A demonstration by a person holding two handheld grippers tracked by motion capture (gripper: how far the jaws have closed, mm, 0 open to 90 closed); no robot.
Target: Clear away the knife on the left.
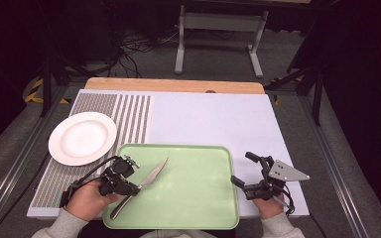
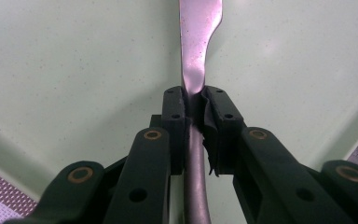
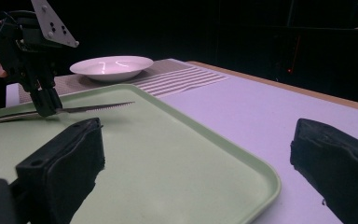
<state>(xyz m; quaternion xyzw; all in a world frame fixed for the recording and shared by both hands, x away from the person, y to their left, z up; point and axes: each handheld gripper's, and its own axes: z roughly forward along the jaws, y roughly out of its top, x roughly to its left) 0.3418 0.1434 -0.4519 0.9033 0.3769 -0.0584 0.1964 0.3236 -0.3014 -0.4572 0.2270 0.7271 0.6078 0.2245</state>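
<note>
Here left gripper (image 1: pixel 129 184) clamped on knife (image 1: pixel 151 177) over green tray (image 1: pixel 198 198); right gripper (image 1: pixel 245 173) jaws apart, empty, beside tray.

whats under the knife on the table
The green tray lies under the knife, which the left tongs grip where blade meets handle. Whether the knife rests on the tray or hangs just above it cannot be told; the tongs hide the tray right below them.
</note>
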